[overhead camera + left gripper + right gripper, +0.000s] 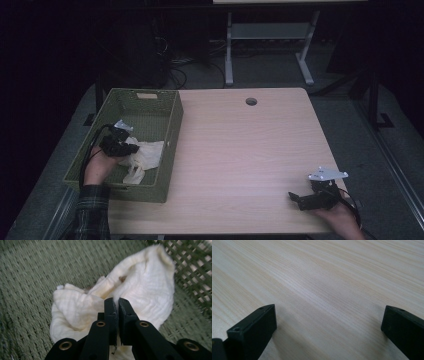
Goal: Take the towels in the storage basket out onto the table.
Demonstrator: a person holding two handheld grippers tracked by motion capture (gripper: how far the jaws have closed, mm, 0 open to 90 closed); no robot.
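Observation:
A crumpled cream cloth (146, 153) lies inside the green woven basket (173, 127) at the table's left side. My left gripper (131, 148) reaches into the basket and sits on the cloth's left part. In the left gripper view the cloth (142, 285) bunches up around the left gripper (117, 301), whose jaws stand almost together, pinching a fold of it over the basket floor (35, 270). My right gripper (296, 198) rests low over the table's near right corner. The right gripper (329, 320) is open, with bare wood between its jaws.
The light wooden table (240, 145) has a round cable hole (251, 101) near its far edge. The basket's walls rise close around the left hand. Behind the table stands a desk frame (229, 50) with cables on the dark floor.

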